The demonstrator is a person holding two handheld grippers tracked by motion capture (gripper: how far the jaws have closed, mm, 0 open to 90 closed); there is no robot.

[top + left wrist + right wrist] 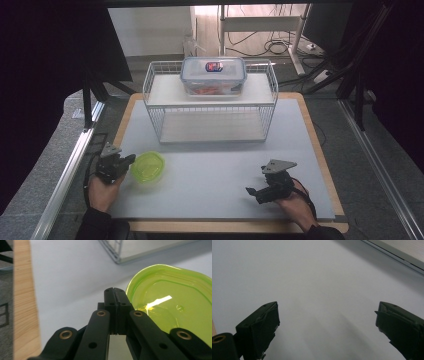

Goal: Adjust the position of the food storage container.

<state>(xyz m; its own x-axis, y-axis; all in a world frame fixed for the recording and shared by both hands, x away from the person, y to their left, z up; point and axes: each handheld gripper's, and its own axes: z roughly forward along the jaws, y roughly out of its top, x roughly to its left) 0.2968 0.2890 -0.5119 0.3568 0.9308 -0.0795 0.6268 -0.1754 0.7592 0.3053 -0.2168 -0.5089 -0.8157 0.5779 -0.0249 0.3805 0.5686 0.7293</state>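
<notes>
A lime-green translucent container (148,166) sits open side up on the grey mat at the front left. My left gripper (129,161) is at its left rim, jaws pressed together. In the left gripper view the shut jaws (114,293) sit just beside the green container's (172,302) rim with nothing between them. At the front right, my right gripper (256,187) is held low over the mat. Its jaws (327,315) stand wide apart over bare grey surface.
A white wire rack (155,95) stands at the back middle of the mat, its corner (117,260) just beyond the green container. A clear lidded box (213,75) with red contents rests on its upper shelf. The wooden table edge (320,150) frames the mat.
</notes>
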